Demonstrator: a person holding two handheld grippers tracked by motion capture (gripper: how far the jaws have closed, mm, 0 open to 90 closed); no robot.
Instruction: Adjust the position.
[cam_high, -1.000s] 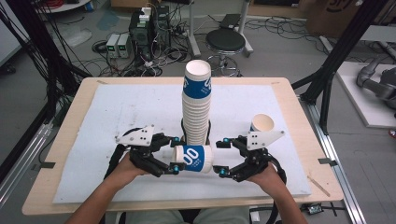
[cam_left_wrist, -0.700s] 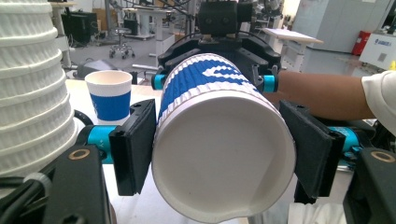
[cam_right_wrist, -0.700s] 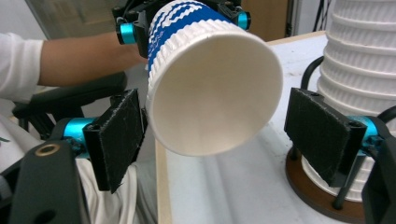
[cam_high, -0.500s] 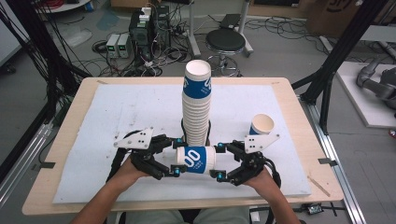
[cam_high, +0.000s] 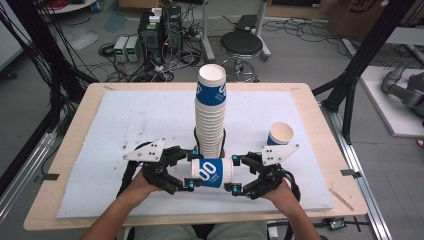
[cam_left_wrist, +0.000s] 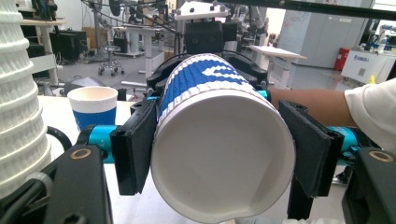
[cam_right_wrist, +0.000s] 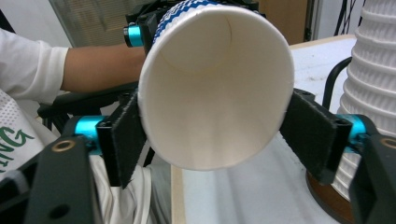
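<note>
A blue-and-white paper cup (cam_high: 212, 172) lies level above the mat, held between both grippers. My left gripper (cam_high: 191, 170) is shut on its base end; in the left gripper view the white base (cam_left_wrist: 224, 154) faces the camera with a pad pressed on each side. My right gripper (cam_high: 233, 173) has just been closing on the rim end, and its pads now touch the cup's open mouth (cam_right_wrist: 215, 93) on both sides. A tall stack of cups (cam_high: 211, 115) stands just behind the held cup.
One upright paper cup (cam_high: 279, 135) stands at the right on the pale blue mat (cam_high: 125, 130), behind my right gripper. The stack rests on a dark round base (cam_right_wrist: 327, 196). The wooden table edge (cam_high: 320, 115) frames the mat.
My right gripper has shifted slightly left onto the cup's rim end and its jaws have narrowed around it. The left gripper and the cup have stayed put.
</note>
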